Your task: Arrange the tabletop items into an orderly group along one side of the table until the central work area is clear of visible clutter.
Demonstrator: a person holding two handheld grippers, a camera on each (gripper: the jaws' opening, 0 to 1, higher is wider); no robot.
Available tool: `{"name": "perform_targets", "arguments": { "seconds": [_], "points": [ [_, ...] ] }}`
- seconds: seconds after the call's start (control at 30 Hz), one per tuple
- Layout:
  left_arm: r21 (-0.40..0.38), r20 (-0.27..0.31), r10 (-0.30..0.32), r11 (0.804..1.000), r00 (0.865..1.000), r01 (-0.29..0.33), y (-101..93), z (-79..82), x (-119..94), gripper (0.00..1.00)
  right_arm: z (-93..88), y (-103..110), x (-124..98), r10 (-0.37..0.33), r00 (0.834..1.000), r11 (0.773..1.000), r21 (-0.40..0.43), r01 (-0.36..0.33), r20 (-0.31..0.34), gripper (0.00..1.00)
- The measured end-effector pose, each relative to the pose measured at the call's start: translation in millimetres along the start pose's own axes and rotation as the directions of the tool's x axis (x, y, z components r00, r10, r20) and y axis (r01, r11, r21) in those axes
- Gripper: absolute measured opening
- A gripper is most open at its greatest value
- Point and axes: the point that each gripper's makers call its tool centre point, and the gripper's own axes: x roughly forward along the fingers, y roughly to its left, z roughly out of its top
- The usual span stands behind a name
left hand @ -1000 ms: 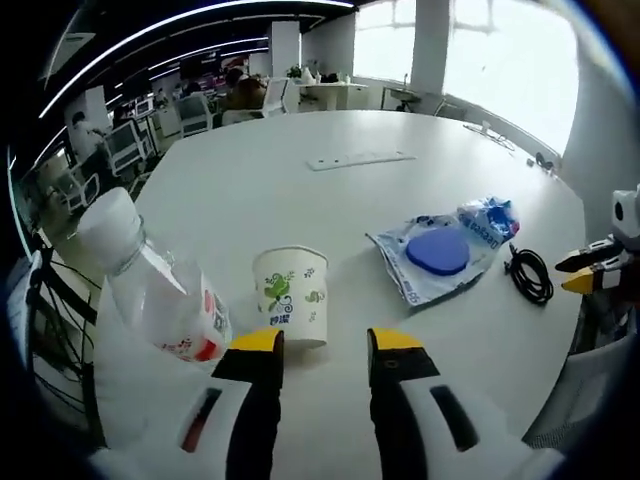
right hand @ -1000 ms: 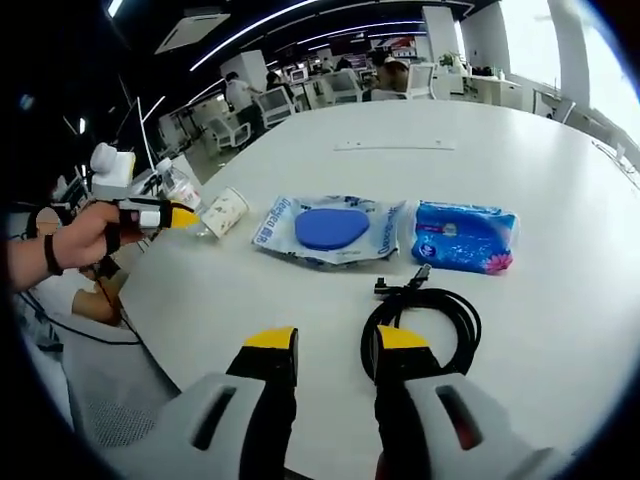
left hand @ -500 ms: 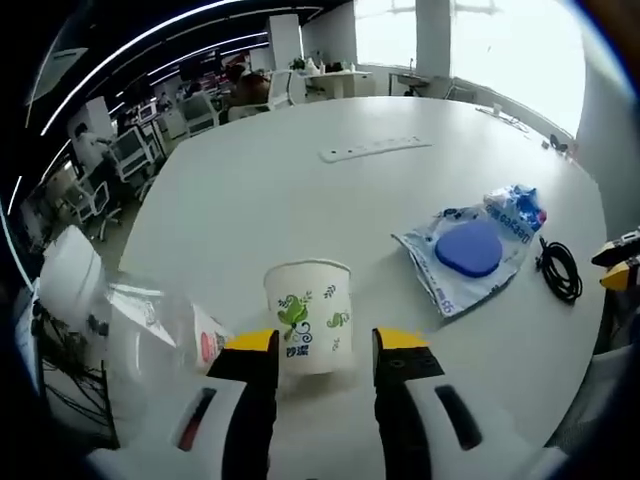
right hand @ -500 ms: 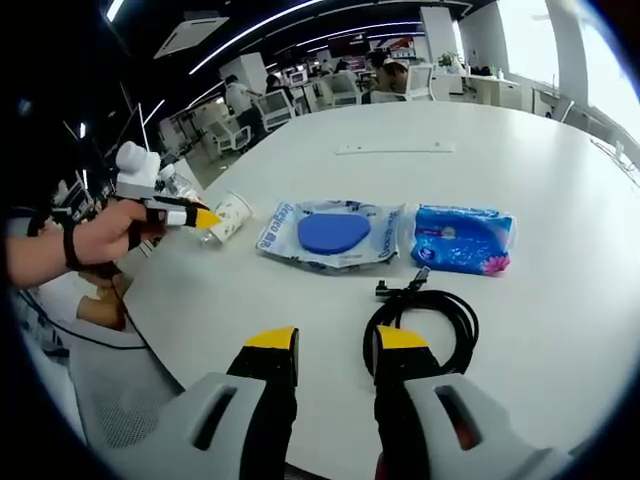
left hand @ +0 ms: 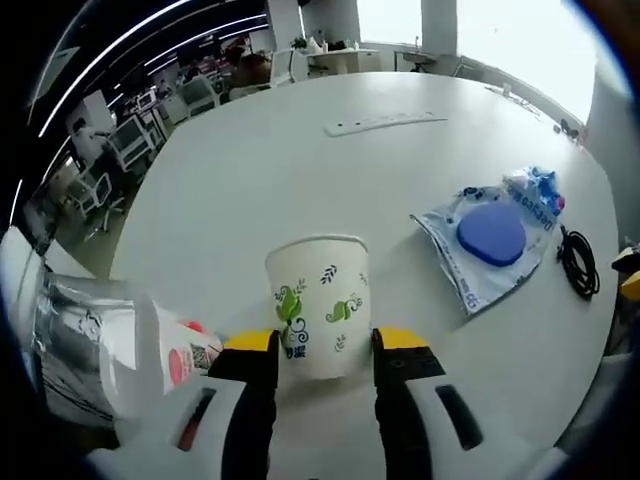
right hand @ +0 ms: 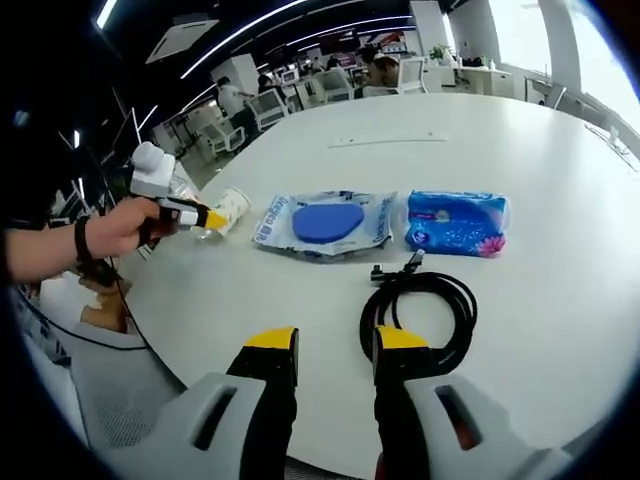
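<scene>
Our left gripper (left hand: 325,345) stands open around the paper cup (left hand: 320,305); closing hard may crush it or knock the bottle (left hand: 110,340). Our right gripper (right hand: 325,345) is open, empty.

left view close on paper cup (left hand: 318,305), right view wider, sharing it (right hand: 230,208)

paper cup (left hand: 320,305) fills left jaw gap; plastic bottle (left hand: 95,345) crowds beside.
</scene>
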Motion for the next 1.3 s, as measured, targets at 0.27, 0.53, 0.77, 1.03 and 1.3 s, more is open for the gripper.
{"name": "perform_targets", "arguments": {
  "seconds": [0.27,0.53,0.77,1.03,1.3],
  "points": [
    [-0.018,0.006,-0.039,0.999,0.999,0.039,-8.5,5.7,4,0.36,-3.2,-7,-5,-0.016,1.000,1.000,0.018,0.016,0.002,0.27],
    [0.017,0.017,-0.079,0.997,0.997,0.079,-24.3,-4.6,-8,0.35,4.5,0,-1,0.006,1.000,1.000,0.010,-0.006,0.015,0.27],
    [0.054,0.039,-0.116,0.992,0.992,0.114,-33.4,-7.1,-18,0.35,15.2,11,3,0.049,0.998,0.999,-0.022,-0.049,0.026,0.27],
    [0.103,0.068,-0.146,0.985,0.987,0.139,-41.1,-8.2,-39,0.35,22.7,30,8,0.115,0.993,0.993,-0.044,-0.114,0.038,0.26],
    [0.115,0.090,-0.167,0.981,0.982,0.156,-45.6,-14.1,-60,0.35,28.6,51,13,0.173,0.983,0.985,-0.033,-0.171,0.057,0.26]
  ]
}}
